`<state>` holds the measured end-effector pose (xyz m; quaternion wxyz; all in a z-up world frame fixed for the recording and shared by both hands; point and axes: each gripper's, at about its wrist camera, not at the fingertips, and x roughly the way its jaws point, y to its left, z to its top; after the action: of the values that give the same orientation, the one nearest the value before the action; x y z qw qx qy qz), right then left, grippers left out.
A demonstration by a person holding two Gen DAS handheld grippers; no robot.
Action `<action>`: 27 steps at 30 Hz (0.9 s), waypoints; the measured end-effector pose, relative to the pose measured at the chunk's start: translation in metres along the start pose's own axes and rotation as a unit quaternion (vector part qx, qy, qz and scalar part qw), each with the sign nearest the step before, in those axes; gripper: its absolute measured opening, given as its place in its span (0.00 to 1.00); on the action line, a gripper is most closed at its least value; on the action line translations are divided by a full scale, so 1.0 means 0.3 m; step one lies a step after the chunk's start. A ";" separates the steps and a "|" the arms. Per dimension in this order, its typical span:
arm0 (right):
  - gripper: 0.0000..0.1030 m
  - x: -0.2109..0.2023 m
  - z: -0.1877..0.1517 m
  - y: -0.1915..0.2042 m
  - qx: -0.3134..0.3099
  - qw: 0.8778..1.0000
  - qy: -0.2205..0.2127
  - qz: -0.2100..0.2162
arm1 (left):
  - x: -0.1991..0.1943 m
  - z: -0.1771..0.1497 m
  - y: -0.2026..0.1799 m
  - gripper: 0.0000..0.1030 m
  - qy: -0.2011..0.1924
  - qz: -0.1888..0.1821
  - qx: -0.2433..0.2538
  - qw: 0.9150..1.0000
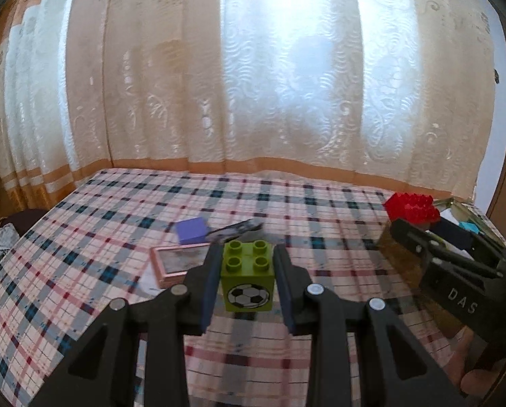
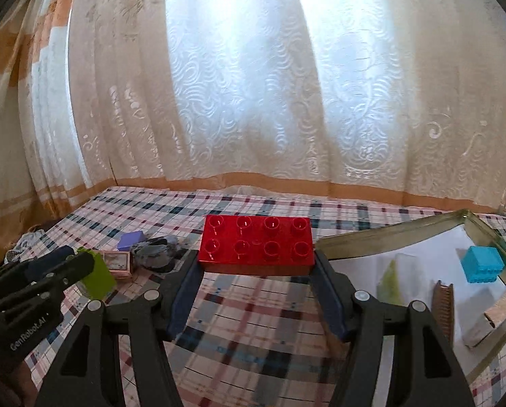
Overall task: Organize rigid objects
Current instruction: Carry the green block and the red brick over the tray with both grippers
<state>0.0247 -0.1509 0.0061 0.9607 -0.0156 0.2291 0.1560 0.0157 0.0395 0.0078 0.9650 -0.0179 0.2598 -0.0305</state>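
Note:
My left gripper [image 1: 247,264] is shut on a green brick [image 1: 247,276] with a football picture, held above the checked cloth [image 1: 117,210]. My right gripper [image 2: 257,257] is shut on a red eight-stud brick [image 2: 257,244], held level above the cloth. In the left wrist view the red brick [image 1: 411,207] and right gripper show at the right. In the right wrist view the green brick [image 2: 98,274] and left gripper show at the left. A clear tray [image 2: 388,234] lies at the right with a blue block [image 2: 483,264] inside.
A purple block [image 1: 192,230], a pink-framed box [image 1: 180,263] and a dark crumpled item [image 2: 157,254] lie on the cloth. The tray also holds a pale green piece [image 2: 392,281], a brown comb-like item [image 2: 443,308] and a small carton [image 2: 493,318]. Curtains hang behind.

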 end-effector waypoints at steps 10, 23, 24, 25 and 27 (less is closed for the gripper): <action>0.64 -0.107 0.005 -0.112 0.012 0.999 -0.037 -0.019 | -0.011 0.029 -0.149 0.30 -0.007 -0.017 0.017 1.000; 0.64 -0.194 0.012 -0.286 0.034 0.996 -0.066 -0.059 | -0.019 0.053 -0.348 0.30 -0.015 -0.044 0.040 0.998; 0.64 -0.199 0.013 -0.296 0.035 0.995 -0.067 -0.061 | -0.020 0.055 -0.361 0.30 -0.016 -0.046 0.042 0.998; 0.64 -0.205 0.013 -0.311 0.036 0.995 -0.069 -0.066 | -0.020 0.057 -0.376 0.30 -0.016 -0.048 0.043 0.998; 0.64 -0.211 0.013 -0.331 0.038 0.994 -0.070 -0.071 | -0.021 0.060 -0.405 0.30 -0.017 -0.051 0.047 0.997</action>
<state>0.0034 -0.2635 0.0335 0.9829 0.0151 0.1654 0.0793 0.0132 -0.0810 0.0326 0.9663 0.0133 0.2403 -0.0918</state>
